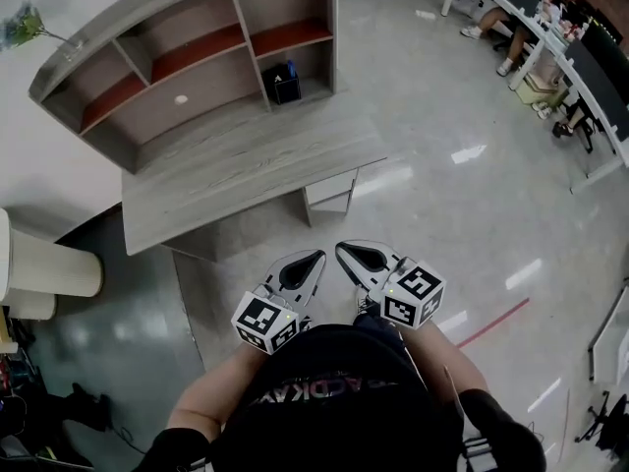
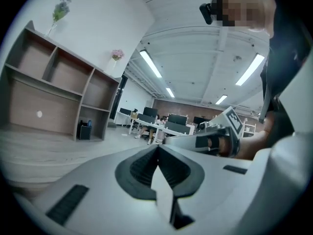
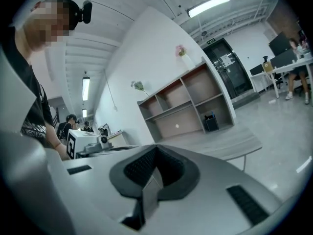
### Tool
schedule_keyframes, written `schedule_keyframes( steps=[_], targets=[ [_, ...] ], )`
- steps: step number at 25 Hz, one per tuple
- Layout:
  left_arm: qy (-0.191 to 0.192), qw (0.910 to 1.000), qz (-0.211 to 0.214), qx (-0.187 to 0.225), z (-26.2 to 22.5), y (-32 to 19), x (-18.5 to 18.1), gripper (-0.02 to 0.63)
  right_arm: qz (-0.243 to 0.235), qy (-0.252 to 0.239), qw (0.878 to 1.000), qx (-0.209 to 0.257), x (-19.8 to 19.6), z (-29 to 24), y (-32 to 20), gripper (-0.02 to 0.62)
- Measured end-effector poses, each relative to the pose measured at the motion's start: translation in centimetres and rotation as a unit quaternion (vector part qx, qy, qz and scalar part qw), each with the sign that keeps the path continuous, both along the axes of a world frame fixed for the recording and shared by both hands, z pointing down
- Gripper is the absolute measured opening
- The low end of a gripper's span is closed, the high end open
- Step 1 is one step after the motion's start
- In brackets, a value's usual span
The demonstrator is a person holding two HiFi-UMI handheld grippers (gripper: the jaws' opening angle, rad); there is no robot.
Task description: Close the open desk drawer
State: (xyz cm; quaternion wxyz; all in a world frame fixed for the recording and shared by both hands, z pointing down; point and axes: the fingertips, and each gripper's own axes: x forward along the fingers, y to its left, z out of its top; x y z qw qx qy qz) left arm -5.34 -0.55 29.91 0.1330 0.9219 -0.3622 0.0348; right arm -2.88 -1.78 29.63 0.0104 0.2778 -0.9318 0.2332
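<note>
Drawer (image 1: 330, 187) mostly hidden under desktop (image 1: 246, 160); open or shut unclear.

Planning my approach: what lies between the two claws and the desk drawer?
Only bare floor, in the head view, between left claw, right claw and desk drawer.

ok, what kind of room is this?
Probably an open-plan office: a desk with a shelf hutch, rows of workstations behind it, and long ceiling strip lights.

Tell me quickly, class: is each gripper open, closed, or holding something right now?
Left gripper: closed, jaws together, holding nothing.
Right gripper: closed, jaws together, holding nothing.
</note>
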Motion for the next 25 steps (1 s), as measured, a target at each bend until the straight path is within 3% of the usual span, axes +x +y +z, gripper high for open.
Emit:
schedule_keyframes(
  steps=[12,25],
  targets=[
    [-0.003,0.999,0.035,-0.027,-2.5,1.7,-0.2,0.011,0.019,-0.014,1.0,0.013,0.4,-3.0,5.5,0.017],
    [-0.012,0.9987,0.042,-0.028,-1.6,2.5,-1.8,0.011,0.022,-0.014,1.0,-0.01,-1.2,-1.8,5.3,0.017]
  ],
)
